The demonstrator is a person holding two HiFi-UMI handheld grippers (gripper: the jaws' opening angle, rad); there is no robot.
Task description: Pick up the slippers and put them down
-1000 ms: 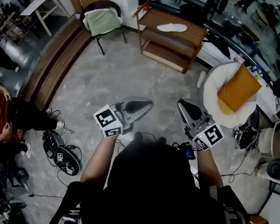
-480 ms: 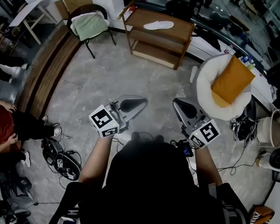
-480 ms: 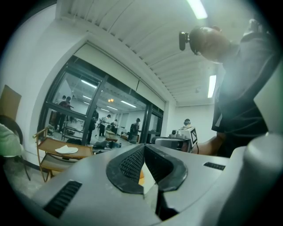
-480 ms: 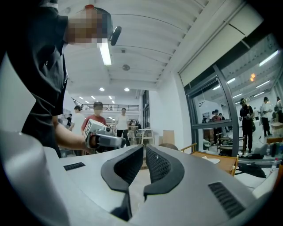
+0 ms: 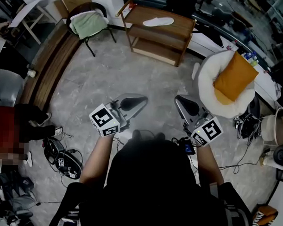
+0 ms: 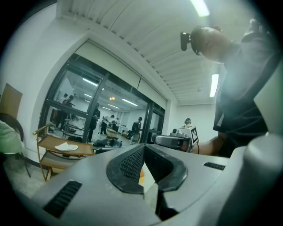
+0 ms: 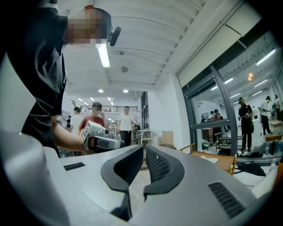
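Left gripper (image 5: 132, 104) and right gripper (image 5: 186, 105) hang empty, jaws pressed together; the shelf (image 5: 179, 30) bearing the slipper (image 5: 158, 22) now sits further left, well apart; pickup not begun.

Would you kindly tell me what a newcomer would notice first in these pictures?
The left gripper and right gripper stand out first, held level mid-picture, both shut and empty. Beyond them a white slipper lies on the wooden shelf at top, and an orange cushion sits in the white chair at right.
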